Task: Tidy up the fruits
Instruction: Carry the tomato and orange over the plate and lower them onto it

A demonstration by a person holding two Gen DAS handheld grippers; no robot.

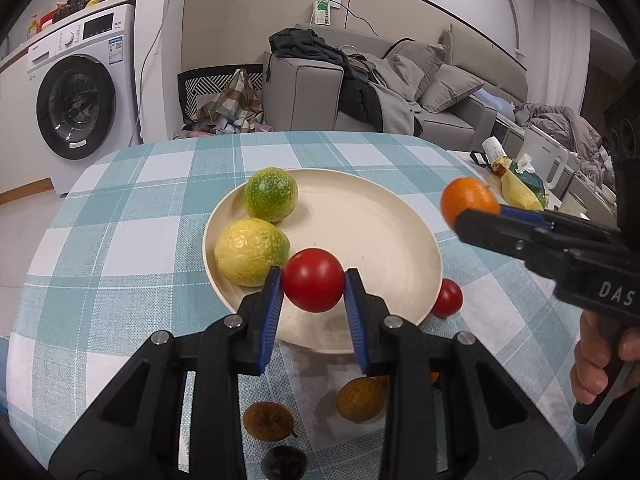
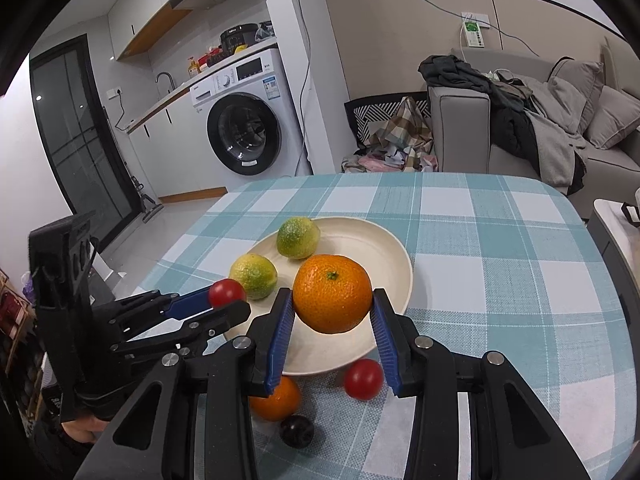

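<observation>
Left gripper (image 1: 313,280) clenched on a tomato (image 1: 313,279), held above the plate's (image 1: 384,240) near rim. Right gripper (image 2: 332,300) clenched on an orange (image 2: 332,298), also over the plate. Two limes (image 1: 271,194) resting inside the plate; second tomato (image 2: 363,379) just beside its rim.

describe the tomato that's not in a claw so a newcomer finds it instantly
Start at the round cream plate on the teal-checked tablecloth. By its near rim lies a small red tomato, on the cloth. Its twin red tomato is gripped in the left claw.
</observation>
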